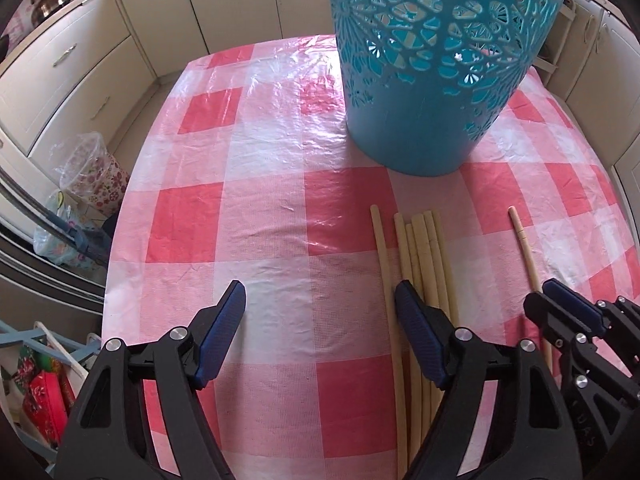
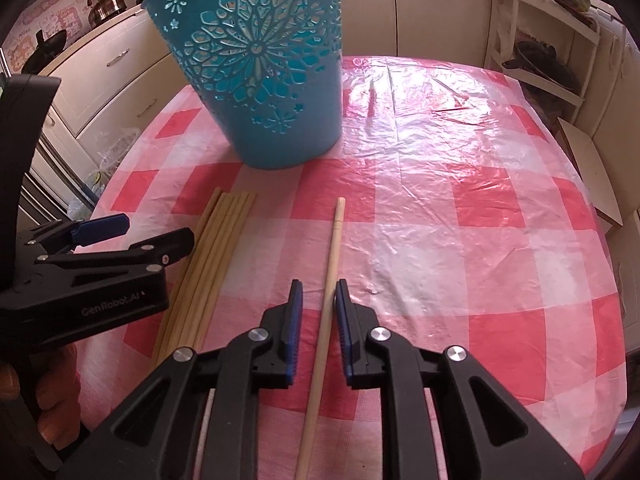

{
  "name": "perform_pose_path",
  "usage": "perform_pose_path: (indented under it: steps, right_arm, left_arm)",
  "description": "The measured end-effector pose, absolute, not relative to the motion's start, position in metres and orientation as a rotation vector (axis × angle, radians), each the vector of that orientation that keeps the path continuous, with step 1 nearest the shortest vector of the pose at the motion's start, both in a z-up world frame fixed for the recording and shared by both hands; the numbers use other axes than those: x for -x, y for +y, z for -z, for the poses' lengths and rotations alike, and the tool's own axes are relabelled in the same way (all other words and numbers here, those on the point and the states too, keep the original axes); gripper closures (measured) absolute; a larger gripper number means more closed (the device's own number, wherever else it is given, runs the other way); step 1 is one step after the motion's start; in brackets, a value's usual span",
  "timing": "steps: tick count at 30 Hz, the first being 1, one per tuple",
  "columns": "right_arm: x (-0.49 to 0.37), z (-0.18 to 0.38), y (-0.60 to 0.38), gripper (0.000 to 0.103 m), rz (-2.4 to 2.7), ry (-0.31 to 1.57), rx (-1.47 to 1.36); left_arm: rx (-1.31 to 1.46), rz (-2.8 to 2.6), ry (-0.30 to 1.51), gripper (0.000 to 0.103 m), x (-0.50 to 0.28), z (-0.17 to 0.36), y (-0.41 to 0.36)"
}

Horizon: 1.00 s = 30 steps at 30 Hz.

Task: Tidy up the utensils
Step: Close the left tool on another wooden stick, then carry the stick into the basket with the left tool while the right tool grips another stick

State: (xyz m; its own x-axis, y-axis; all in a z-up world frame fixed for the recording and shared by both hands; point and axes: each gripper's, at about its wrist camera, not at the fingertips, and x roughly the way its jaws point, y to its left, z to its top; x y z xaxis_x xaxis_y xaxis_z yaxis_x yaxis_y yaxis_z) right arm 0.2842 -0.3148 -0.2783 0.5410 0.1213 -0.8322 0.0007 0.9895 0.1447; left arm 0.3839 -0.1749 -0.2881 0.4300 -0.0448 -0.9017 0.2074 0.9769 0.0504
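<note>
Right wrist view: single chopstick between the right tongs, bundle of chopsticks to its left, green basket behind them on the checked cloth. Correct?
Not quite: the basket is blue, not green, as the right wrist view shows. The rest holds: one chopstick runs between the right tongs, with the bundle to its left on the checked cloth.

Checked table point(image 2: 460, 216): basket point(image 2: 276, 120), chopsticks point(image 2: 216, 256)
</note>
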Motion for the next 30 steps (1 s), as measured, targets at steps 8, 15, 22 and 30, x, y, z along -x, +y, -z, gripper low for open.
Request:
perform_pose_path:
  steps: [8, 15, 22, 30]
  right_arm:
    - [-0.287, 0.278, -0.317, 0.084, -0.071, 0.99, -0.145]
    - [-0.293, 0.28, -0.306, 0.095, -0.049, 0.967, -0.035]
    - [-0.292, 0.28, -0.307, 0.095, -0.052, 0.964, -0.036]
    - [-0.292, 0.281, -0.313, 0.095, -0.052, 0.964, -0.083]
  left_arm:
    - [-0.14, 0.203, 1.126, 0.052, -0.387, 0.284, -0.177]
    - [-0.078, 0.296, 1.167, 0.099, -0.391, 0.279, -0.17]
    - [-0.022, 0.352, 1.089, 0.099, -0.367, 0.237, -0.146]
    - [0.074, 0.46, 0.801, 0.099, -0.354, 0.123, -0.128]
